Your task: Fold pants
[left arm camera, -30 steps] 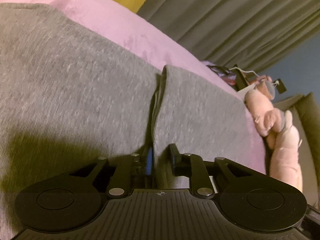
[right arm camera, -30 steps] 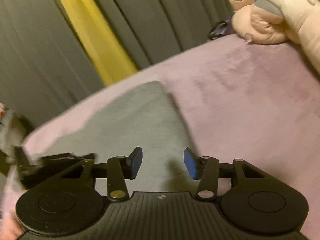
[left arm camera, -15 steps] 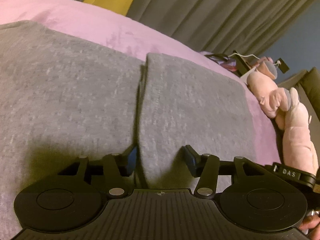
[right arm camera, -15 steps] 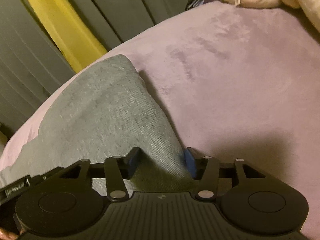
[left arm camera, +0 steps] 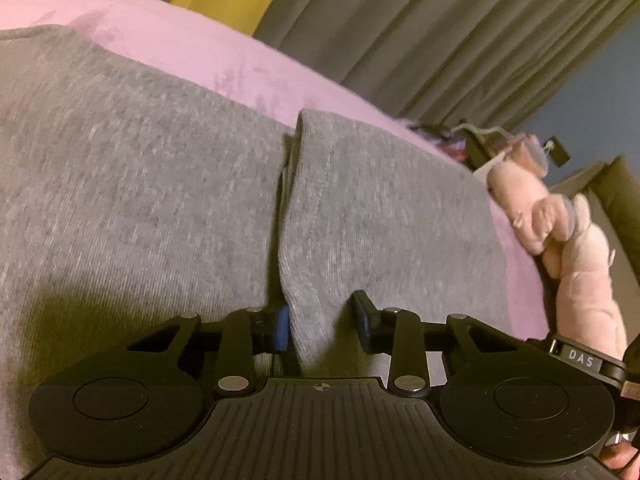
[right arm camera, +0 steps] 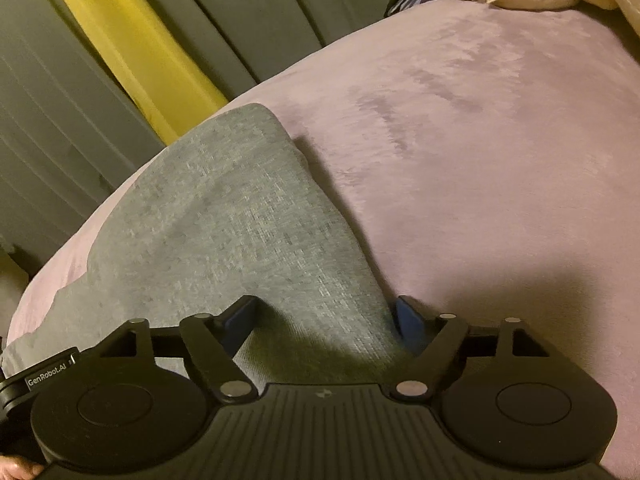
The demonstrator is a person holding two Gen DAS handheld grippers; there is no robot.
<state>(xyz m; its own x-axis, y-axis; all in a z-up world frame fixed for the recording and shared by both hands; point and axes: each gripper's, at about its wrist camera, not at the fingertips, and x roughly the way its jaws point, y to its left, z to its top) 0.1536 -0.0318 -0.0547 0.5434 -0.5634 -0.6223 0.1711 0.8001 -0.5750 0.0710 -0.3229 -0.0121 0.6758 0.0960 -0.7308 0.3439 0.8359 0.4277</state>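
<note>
Grey pants lie flat on a pink blanket that covers the whole surface in both views. In the left wrist view, the cloth fills the left and centre of the picture; a folded edge with a stitched hem runs from the middle down toward the left gripper. This gripper's jaws are closing with the hem's lower end between them: the blue pad on the left finger lies against the fabric, while the right finger stands just beside the fold, so the cloth is bracketed but not visibly pinched from both sides. In the right wrist view, a rounded end of the pants reaches up toward the curtain, its right edge casting a shadow on the blanket. The right gripper has its jaws opening, spread wide, with the near edge of the cloth between them; the right pad sits at the fabric's border and the left pad is over the cloth, neither pressing it. A yellow strip shows between the grey curtain folds. A pink plush toy lies at the blanket's far right edge, well apart from the pants. A person's fingertips show at the lower right corner of the left wrist view.
</note>
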